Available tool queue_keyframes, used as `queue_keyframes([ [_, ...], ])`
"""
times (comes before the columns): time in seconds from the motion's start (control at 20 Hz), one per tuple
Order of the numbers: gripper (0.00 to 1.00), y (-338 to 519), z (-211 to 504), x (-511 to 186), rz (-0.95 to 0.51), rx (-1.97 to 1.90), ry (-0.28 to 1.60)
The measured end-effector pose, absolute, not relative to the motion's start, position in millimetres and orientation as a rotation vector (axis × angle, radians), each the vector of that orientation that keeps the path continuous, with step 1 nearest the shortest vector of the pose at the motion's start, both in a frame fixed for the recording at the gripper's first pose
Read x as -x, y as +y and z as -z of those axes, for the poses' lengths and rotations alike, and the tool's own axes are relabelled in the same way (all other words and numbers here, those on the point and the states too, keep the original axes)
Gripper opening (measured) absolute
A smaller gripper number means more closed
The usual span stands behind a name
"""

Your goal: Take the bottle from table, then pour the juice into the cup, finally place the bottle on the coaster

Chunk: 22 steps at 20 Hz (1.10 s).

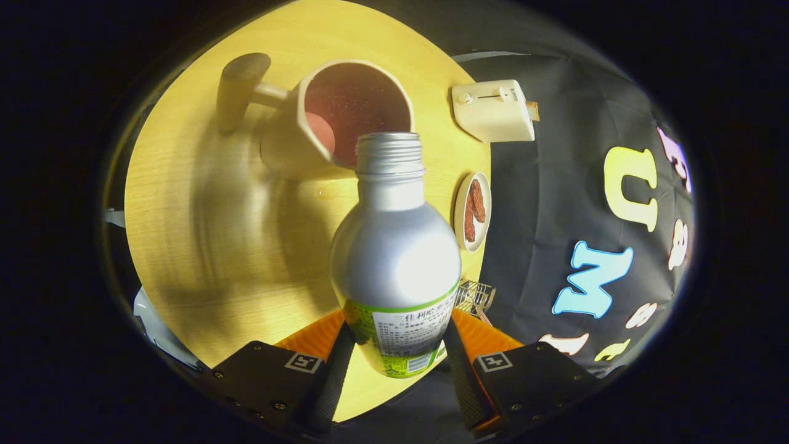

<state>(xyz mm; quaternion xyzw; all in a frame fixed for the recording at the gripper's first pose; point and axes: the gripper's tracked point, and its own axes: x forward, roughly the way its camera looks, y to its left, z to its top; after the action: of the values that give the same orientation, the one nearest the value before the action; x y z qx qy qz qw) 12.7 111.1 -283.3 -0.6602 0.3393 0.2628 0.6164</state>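
Gripper view | we hold the gripper with both fingers clamped on the bottle, frame centre, mouth tilted at the cup above | pick done, pour under way | coaster placement remains.

gripper clamping bottle, open neck over cup

The gripper has both fingers pressed on the bottle, whose open neck points into the cup on the table. Right of the cup, a toaster and a plate sit along the table's edge.
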Motion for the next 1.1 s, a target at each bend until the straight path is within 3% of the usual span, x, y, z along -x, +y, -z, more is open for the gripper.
queue_keyframes([
  [1.1,0.76,113,264,-30,-0.585,1.794,0.750],
])
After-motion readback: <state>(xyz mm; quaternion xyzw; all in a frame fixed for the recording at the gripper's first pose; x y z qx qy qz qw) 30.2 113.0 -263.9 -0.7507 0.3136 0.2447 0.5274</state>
